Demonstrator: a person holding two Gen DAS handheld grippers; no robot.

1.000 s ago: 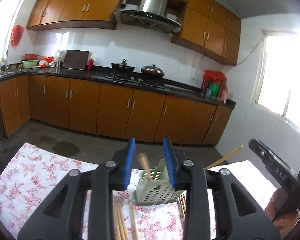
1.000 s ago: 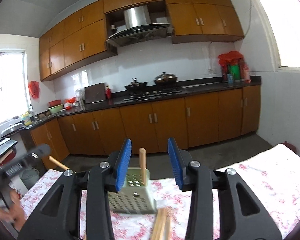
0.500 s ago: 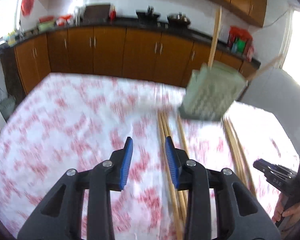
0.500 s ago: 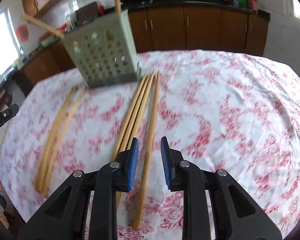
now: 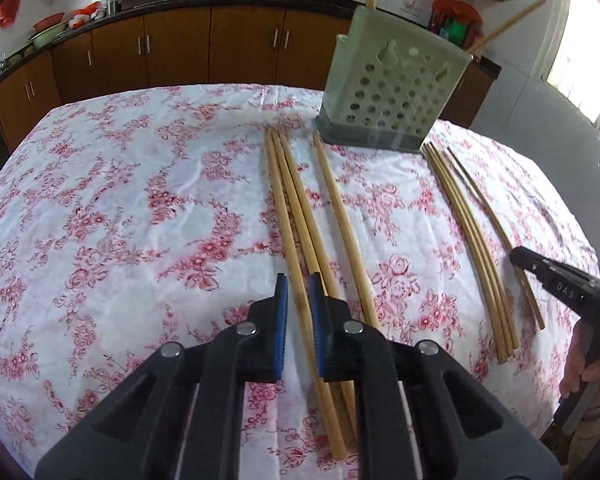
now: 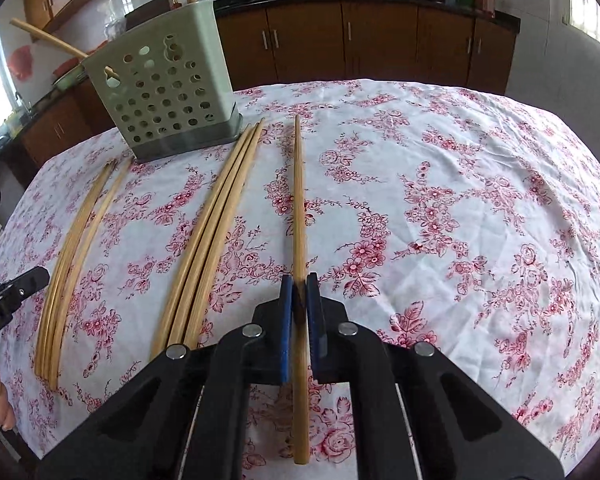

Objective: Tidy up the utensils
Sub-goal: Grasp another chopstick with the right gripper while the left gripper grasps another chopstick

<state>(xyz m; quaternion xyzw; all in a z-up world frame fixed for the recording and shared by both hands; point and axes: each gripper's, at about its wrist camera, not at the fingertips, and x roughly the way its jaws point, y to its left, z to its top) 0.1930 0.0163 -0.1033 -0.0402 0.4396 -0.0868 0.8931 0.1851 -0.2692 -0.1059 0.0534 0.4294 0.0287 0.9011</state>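
**Both claws down on chopsticks**

Kitchen cabinets (image 6: 380,36) behind; floral tablecloth (image 6: 480,200) up front w/ a green holder (image 6: 168,100) at the far edge, two sticks already standing in it. My right gripper (image 6: 299,300) is clamped tight on the lone chopstick (image 6: 298,200), pads pressing both sides. My left gripper (image 5: 299,300) is closing, narrow gap, leftmost stick of the middle bundle (image 5: 296,216) between the pads; can't tell if they touch yet. Another bundle (image 5: 472,240) lies nr the other claw.
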